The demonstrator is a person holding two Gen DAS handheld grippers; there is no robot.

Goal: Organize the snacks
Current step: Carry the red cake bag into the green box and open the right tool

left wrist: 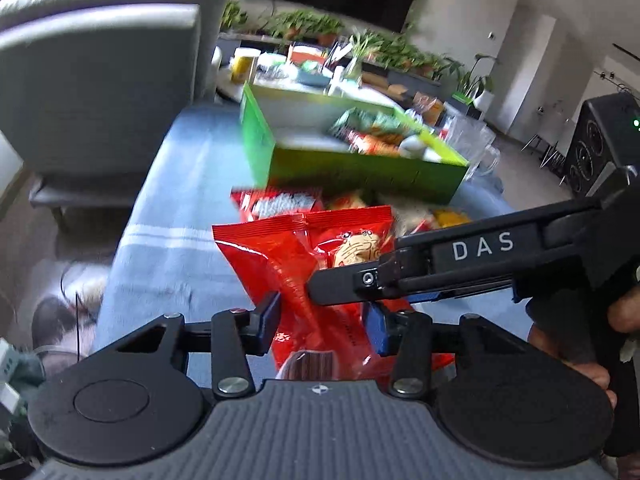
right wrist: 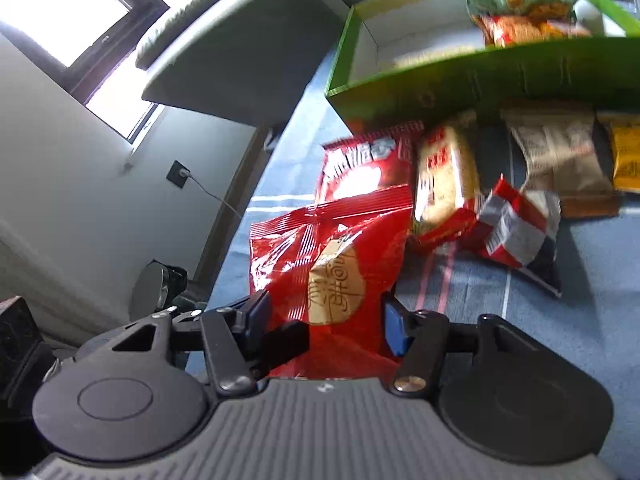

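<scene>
The left gripper (left wrist: 326,322) was seen closed on the lower end of a red snack bag (left wrist: 308,256), its fingers pressed against either side of the crinkled film. The right gripper (right wrist: 324,322) was held at the same bag (right wrist: 332,264); its fingers straddled the lower part and appeared to touch the film, though whether a firm pinch was made could not be told. In the left view the right gripper's arm was seen crossing in front of the bag from the right.

The bag was held just above a blue-clothed bench (left wrist: 172,216), in front of a green box (left wrist: 360,168) that already contained a few packets. More packets were left on the cloth just before the box: a second red bag (right wrist: 368,160), a red-and-cream packet (right wrist: 444,184), a small red-and-silver one (right wrist: 516,224), a brown one (right wrist: 560,160) and a yellow one (right wrist: 628,156).

The bag was judged light, puffed with air and slippery, its contents probably brittle. A hold on the flat sealed edge would be safer than a squeeze on the swollen middle, where the film could slide or the contents be crushed.
</scene>
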